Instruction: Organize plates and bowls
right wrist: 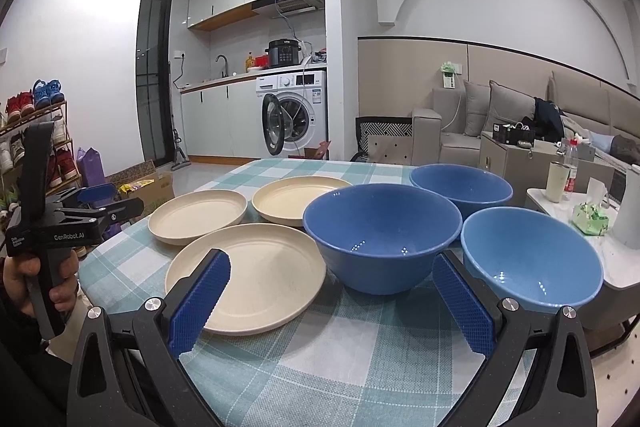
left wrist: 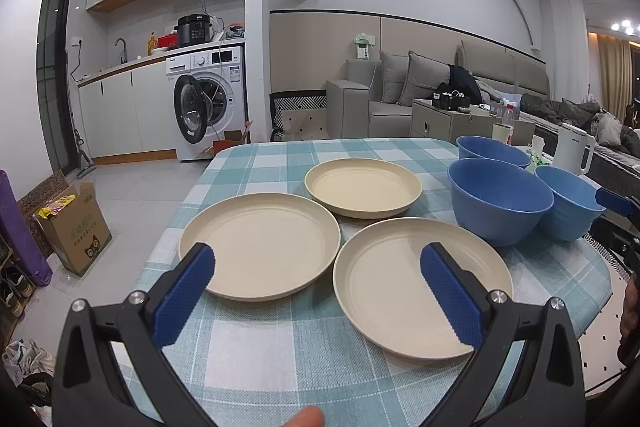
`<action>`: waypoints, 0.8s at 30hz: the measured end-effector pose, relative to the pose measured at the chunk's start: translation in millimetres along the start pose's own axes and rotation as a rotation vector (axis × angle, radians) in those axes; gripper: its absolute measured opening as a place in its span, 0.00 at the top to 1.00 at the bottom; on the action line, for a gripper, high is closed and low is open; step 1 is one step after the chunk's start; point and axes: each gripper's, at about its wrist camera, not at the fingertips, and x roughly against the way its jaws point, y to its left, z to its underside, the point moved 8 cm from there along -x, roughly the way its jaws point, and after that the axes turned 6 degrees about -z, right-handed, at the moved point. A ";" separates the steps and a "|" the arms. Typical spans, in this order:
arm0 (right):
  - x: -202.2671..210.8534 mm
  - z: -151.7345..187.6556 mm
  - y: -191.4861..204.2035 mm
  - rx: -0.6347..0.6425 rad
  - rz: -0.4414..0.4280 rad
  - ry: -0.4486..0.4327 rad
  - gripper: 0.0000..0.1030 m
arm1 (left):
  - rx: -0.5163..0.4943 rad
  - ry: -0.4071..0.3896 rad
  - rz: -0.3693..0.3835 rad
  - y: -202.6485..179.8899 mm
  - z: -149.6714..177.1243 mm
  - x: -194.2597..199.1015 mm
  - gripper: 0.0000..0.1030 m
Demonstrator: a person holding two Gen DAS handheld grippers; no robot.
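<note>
Three cream plates lie on the checked tablecloth: a near plate [left wrist: 404, 287] [right wrist: 256, 277], a left plate [left wrist: 260, 243] [right wrist: 198, 217] and a far plate [left wrist: 362, 187] [right wrist: 296, 201]. Three blue bowls stand to their right: a middle bowl [left wrist: 498, 201] [right wrist: 380, 235], a far bowl [left wrist: 492, 147] [right wrist: 460, 187] and a right bowl [left wrist: 570, 203] [right wrist: 532, 259]. My left gripper [left wrist: 318, 261] hovers open over the near edges of the left and near plates, holding nothing. My right gripper [right wrist: 332, 269] is open and empty in front of the middle bowl. The left gripper [right wrist: 100, 201] also shows at the left of the right wrist view, in a hand.
A white kettle [left wrist: 572, 149] and tissue packet [right wrist: 590, 219] sit on a side table to the right. A cardboard box [left wrist: 74, 227] stands on the floor left of the table, a shoe rack [right wrist: 36, 131] beyond. The table's rounded edge [left wrist: 600, 287] is near the bowls.
</note>
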 end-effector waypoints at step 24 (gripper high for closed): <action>-14.7 -64.5 -8.4 0.013 -0.015 0.055 0.00 | -0.049 -0.056 -0.023 1.7 -60.4 -1.8 0.00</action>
